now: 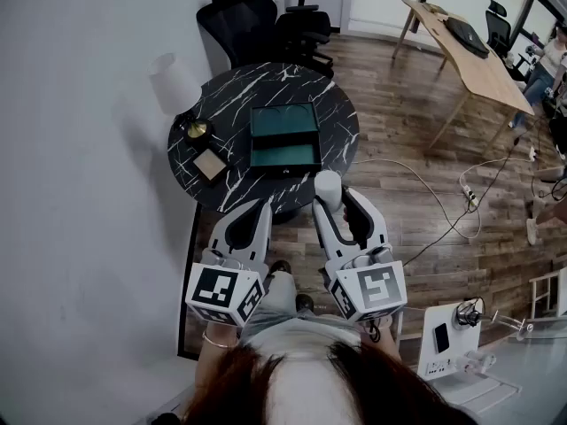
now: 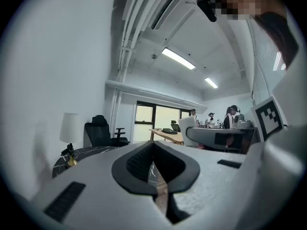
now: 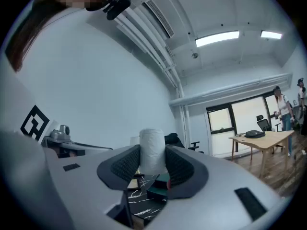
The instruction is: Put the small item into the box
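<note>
Standing upright, the white roll (image 3: 152, 145) is pinched between the jaws of the right gripper (image 3: 153, 153) — left gripper (image 2: 153, 146) closed.

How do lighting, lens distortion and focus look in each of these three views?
Head view: dim, even light, floor lines bowed by the lens, table sharp. Left gripper view: dark round vignette, ceiling light glaring. Right gripper view: same vignette, item fairly sharp.

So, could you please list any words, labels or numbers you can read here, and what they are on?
None readable.
The left tool and right tool bear only black-and-white square markers, no letters.
The white roll held in the right tool looks blank.
</note>
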